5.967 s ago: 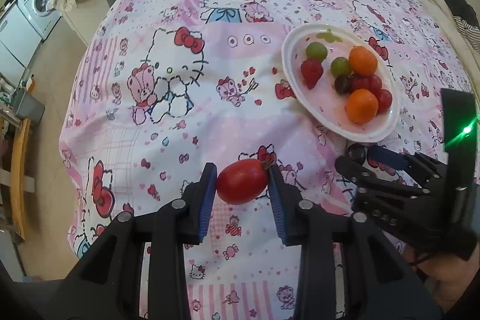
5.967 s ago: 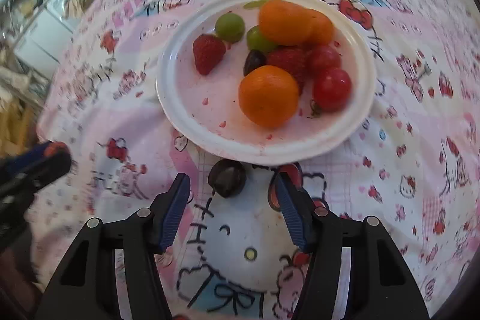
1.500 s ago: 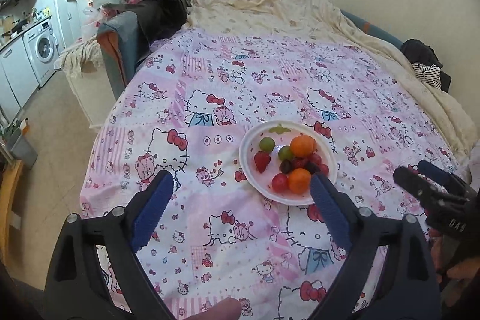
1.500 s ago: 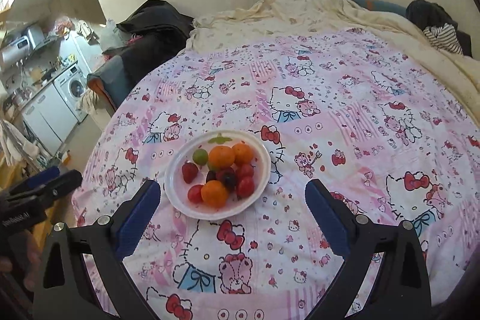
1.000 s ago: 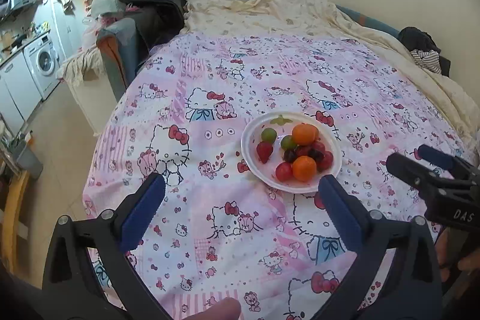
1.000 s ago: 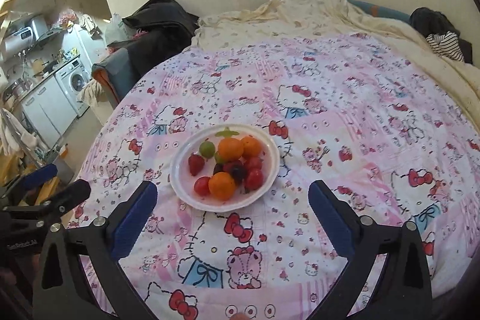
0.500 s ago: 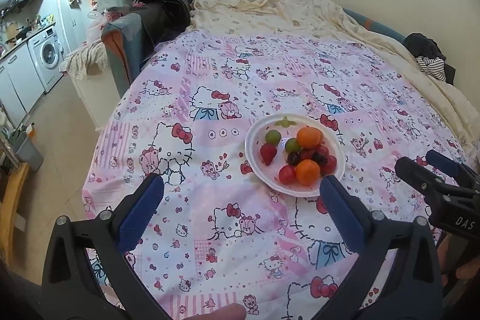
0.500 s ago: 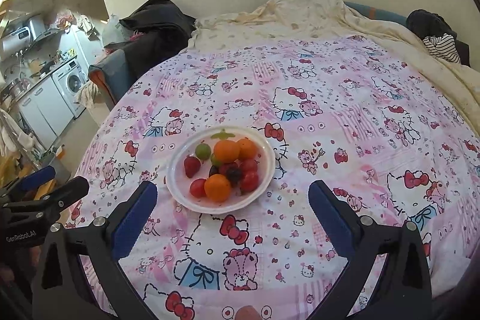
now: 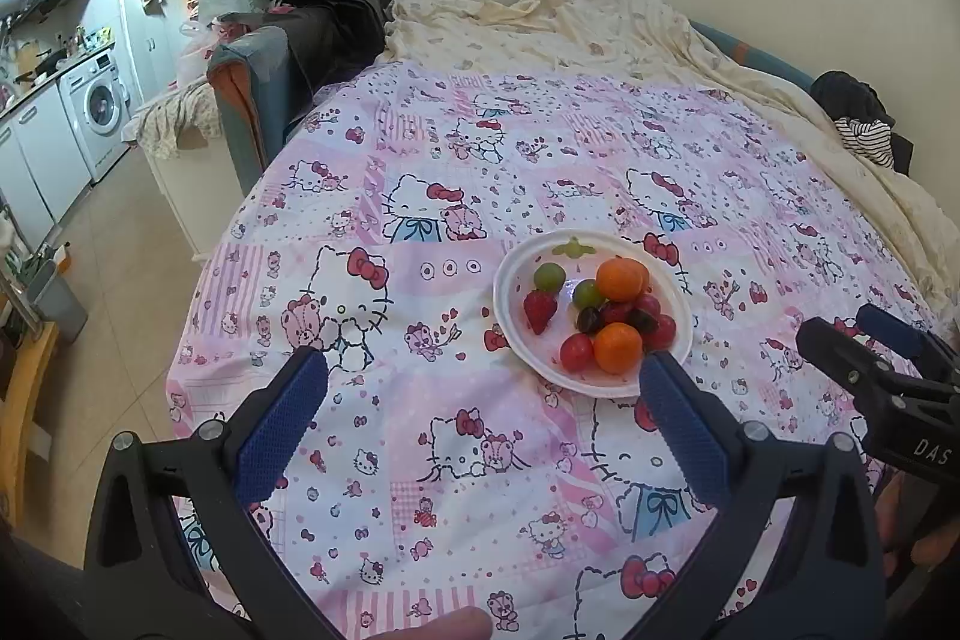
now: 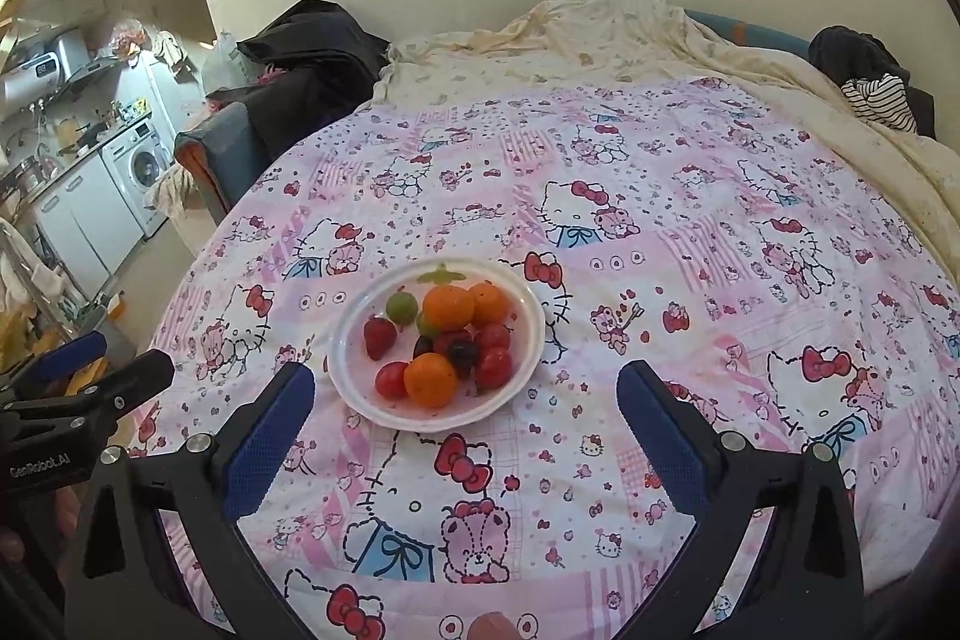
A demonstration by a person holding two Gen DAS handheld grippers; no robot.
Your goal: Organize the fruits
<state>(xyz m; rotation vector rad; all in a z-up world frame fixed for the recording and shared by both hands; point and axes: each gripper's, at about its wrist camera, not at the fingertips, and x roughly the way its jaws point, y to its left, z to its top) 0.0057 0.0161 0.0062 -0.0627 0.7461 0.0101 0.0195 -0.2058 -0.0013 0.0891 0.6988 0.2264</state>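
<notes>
You are over a bed with a pink cat blanket [image 9: 480,172], and a washing machine [image 9: 99,109] stands far off to the left. All the fruit I can see sits on the white plate [image 10: 354,394], so the job looks done, though the blanket's red prints could hide a small one. Your left gripper [image 9: 480,424] and right gripper [image 10: 465,427] are wide apart and hold nothing.

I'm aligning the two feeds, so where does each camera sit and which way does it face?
Left wrist: on the left tool, looking forward and down at the plate; its open fingers and the right tool show.
Right wrist: on the right tool, same aim; the left tool shows.
Shared: plate, bedspread.
</notes>
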